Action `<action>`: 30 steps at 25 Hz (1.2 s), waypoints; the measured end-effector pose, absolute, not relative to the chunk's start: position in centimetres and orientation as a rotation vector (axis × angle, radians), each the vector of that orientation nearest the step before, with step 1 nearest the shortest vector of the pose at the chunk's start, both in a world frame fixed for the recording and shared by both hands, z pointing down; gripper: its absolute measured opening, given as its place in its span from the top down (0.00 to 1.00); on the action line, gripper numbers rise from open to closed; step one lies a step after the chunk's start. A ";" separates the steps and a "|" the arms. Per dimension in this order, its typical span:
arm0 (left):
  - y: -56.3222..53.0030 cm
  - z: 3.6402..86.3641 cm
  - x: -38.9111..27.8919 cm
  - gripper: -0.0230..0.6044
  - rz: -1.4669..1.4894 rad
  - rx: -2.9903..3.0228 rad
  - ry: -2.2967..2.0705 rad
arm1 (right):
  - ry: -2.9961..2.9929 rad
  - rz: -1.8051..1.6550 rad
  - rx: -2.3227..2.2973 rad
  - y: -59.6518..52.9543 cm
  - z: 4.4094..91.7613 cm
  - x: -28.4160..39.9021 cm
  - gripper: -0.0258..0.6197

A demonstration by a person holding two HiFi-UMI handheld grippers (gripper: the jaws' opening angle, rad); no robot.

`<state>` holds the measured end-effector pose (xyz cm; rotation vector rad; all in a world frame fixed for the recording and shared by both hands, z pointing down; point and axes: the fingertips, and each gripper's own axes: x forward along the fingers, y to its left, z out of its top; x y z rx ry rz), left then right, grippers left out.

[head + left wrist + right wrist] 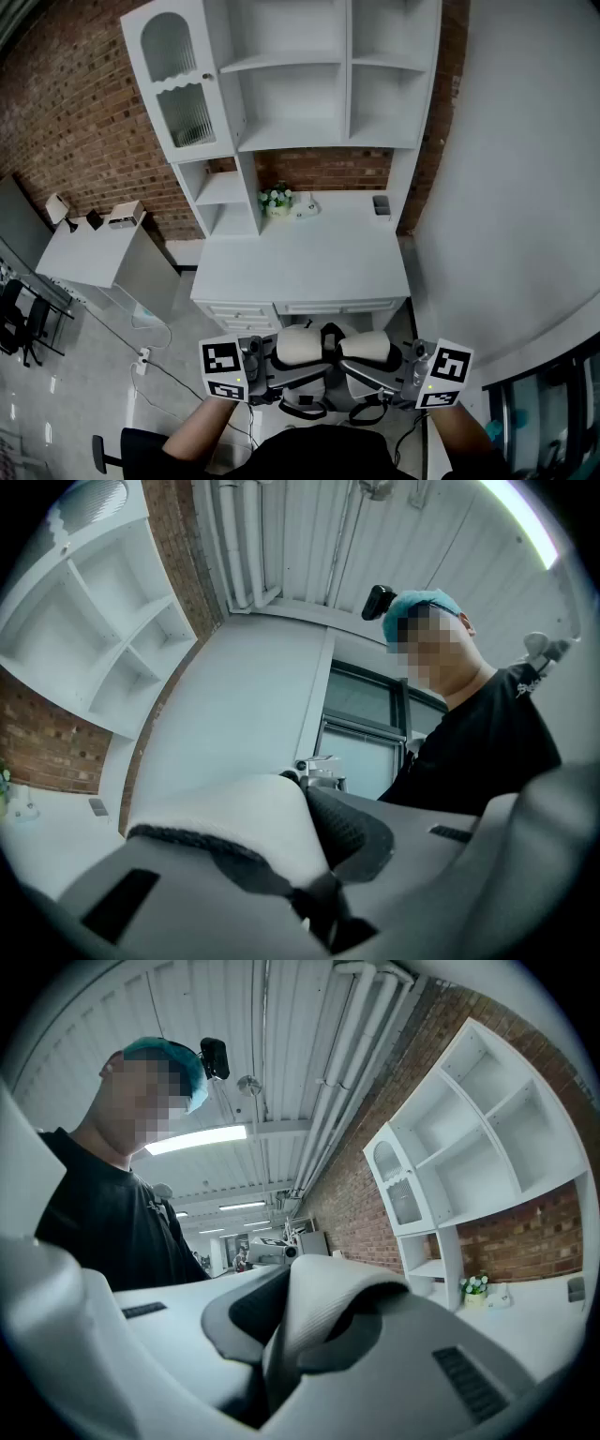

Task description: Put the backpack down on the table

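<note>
While clamped on the straps (225, 822) of the backpack (323, 361), my left hand-held gripper (267, 364) and right hand-held gripper (398, 367) face the table (309, 267) — ahead of them.

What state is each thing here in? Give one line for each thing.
Backpack: held up by its straps in front of the desk, not yet set down.
Left gripper: shut on the left strap.
Right gripper: shut on the right strap.
Cabinet door: shut.
Drawers: shut.
</note>
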<state>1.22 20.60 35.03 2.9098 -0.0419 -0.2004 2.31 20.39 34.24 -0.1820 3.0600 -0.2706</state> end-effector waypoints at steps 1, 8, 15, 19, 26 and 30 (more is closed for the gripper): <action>20.6 35.1 1.5 0.87 -0.191 2.919 -0.045 | 3.058 -0.270 -0.185 20.4 34.2 2.5 0.89; 21.0 34.9 3.6 0.87 -0.156 2.966 -0.033 | 3.028 -0.322 -0.216 20.1 34.0 4.8 0.89; 21.2 34.9 5.5 0.87 -0.146 2.966 -0.058 | 3.020 -0.337 -0.190 20.2 34.1 6.8 0.89; 20.7 35.0 6.6 0.87 -0.159 2.967 -0.102 | 3.022 -0.316 -0.154 19.8 34.2 7.8 0.89; 19.8 35.3 8.2 0.87 -0.171 2.969 -0.169 | 3.030 -0.246 -0.122 19.1 34.1 9.1 0.89; 18.5 35.2 8.3 0.87 -0.194 2.948 -0.200 | 3.032 -0.223 -0.100 18.3 33.6 9.1 0.89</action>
